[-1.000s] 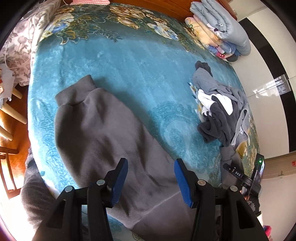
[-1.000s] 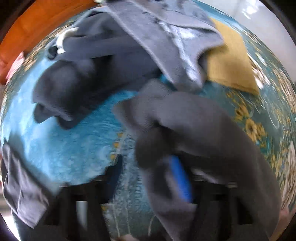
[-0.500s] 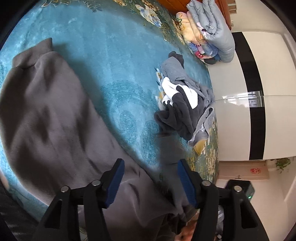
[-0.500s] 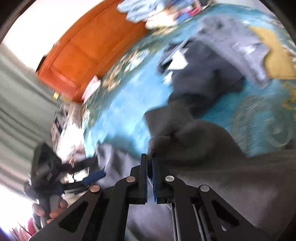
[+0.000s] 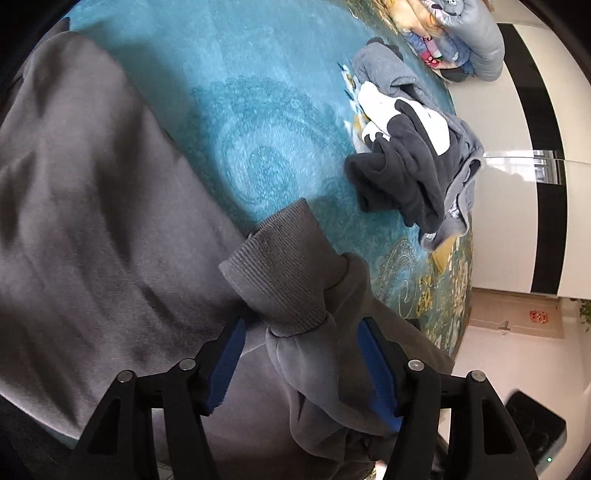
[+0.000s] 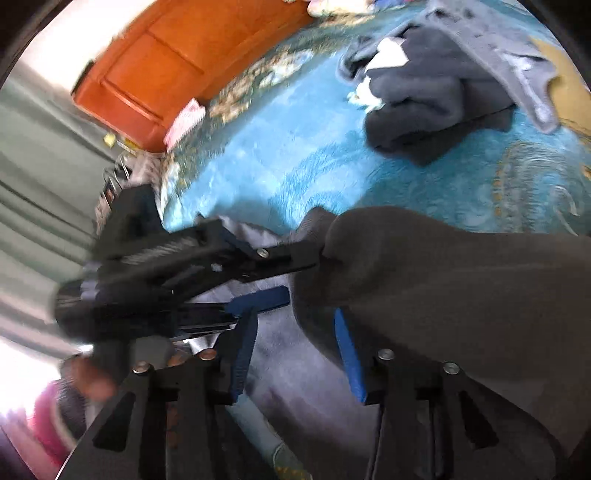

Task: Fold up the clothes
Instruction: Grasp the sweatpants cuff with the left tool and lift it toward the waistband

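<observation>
Sleeve cuff now folded over onto the grey sweatshirt (image 5: 92, 229) on the bed (image 5: 266, 122).
Your right gripper (image 6: 295, 354), clamped half a second ago, now has fingers apart; cuff (image 5: 280, 273) sits between your left gripper's (image 5: 299, 365) spread fingers, ungripped. Clothes pile (image 5: 410, 162) lies well apart.

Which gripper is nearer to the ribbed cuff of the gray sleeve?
Left. The left gripper straddles the ribbed cuff, jaws open. The right gripper is also open, a little behind it.

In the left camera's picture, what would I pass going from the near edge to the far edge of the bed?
Ribbed cuff of the grey sleeve → bare blue blanket → heap of grey and white clothes → folded quilts.
</observation>
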Available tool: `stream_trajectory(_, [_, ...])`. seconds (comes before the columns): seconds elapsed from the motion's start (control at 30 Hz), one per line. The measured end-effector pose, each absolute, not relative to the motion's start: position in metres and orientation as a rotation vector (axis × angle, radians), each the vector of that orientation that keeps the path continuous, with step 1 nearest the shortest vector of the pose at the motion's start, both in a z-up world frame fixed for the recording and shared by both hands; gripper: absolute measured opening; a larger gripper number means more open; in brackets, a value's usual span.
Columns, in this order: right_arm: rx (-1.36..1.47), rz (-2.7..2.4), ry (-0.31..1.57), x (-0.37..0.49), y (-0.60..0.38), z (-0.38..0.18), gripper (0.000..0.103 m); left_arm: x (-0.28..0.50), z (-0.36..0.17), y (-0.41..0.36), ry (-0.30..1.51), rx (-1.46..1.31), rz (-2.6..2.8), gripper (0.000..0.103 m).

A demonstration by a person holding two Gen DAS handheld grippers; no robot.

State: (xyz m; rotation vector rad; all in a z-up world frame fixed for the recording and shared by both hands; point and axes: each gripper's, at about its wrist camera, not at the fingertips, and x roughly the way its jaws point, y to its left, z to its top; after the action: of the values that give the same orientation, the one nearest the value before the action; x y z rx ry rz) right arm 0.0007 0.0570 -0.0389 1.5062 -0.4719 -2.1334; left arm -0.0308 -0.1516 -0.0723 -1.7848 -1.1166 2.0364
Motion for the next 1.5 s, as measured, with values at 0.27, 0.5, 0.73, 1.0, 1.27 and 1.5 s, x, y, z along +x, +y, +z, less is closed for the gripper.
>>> stream_trajectory(0.27, [1.481,-2.454,-0.591,0.042,0.183,0.009,0.050,-0.057,-0.030,-0.157,-0.911,-1.666,2.260,0.018])
stream_trajectory(0.5, [1.564,-2.705,-0.808,0.077,0.297,0.012,0.050,-0.081,0.010,-0.166,-0.724,-1.540,2.449,0.017])
stream_trajectory(0.73, [1.759,-2.713,-0.976,0.092,0.335,-0.041,0.050,-0.134,0.069,-0.245,-0.565,-1.394,2.780,0.017])
stream_trajectory(1.0, [1.826,-2.695,-1.139,0.103,0.352,-0.073,0.050,-0.172,0.053,-0.272,-0.329,-1.486,2.874,0.017])
stream_trajectory(1.27, [1.714,-2.626,-1.279,0.083,0.362,-0.074,0.050,-0.190,0.043,-0.268,-0.308,-1.509,2.854,0.017])
stream_trajectory(1.5, [1.706,-2.535,-1.344,0.078,0.365,-0.081,0.001,-0.200,0.029,-0.273,-0.330,-1.563,2.822,0.017])
